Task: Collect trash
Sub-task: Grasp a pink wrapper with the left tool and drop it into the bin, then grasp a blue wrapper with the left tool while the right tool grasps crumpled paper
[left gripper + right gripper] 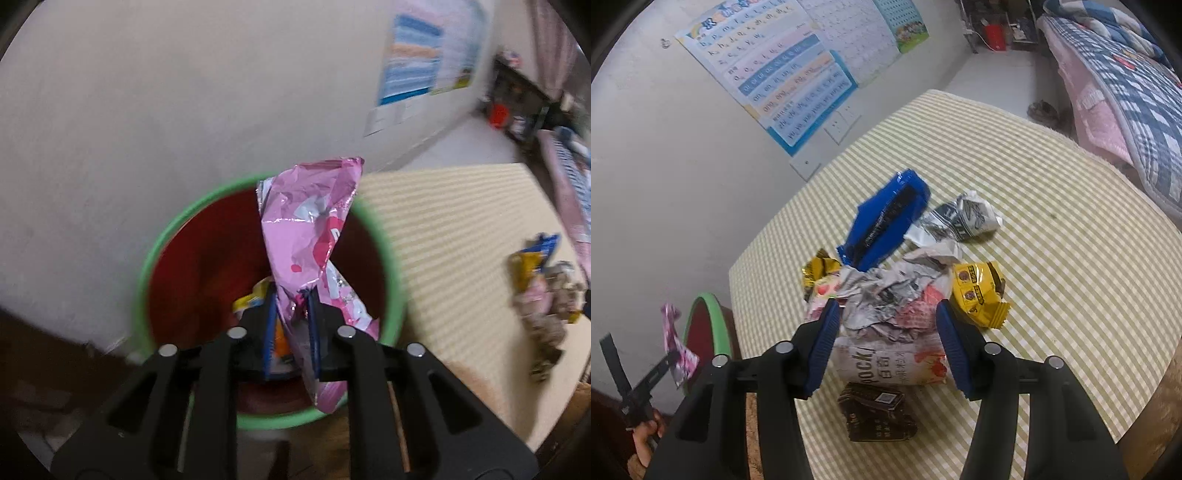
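My left gripper (291,306) is shut on a pink foil wrapper (314,236) and holds it over the mouth of a red bin with a green rim (155,236); the bin holds yellow and orange wrappers (255,299). The bin (713,314) and the pink wrapper (674,339) also show at the left of the right wrist view. My right gripper (886,317) is open above a trash pile on the table: crumpled newspaper (882,291), a white snack box (886,363), a dark wrapper (875,410), yellow packets (979,291) and a blue bag (886,221).
The table has a green-and-white checked cloth (1052,240). A second crumpled paper (964,218) lies behind the pile. Posters (783,74) hang on the wall. A bed with a plaid quilt (1126,92) stands at the right.
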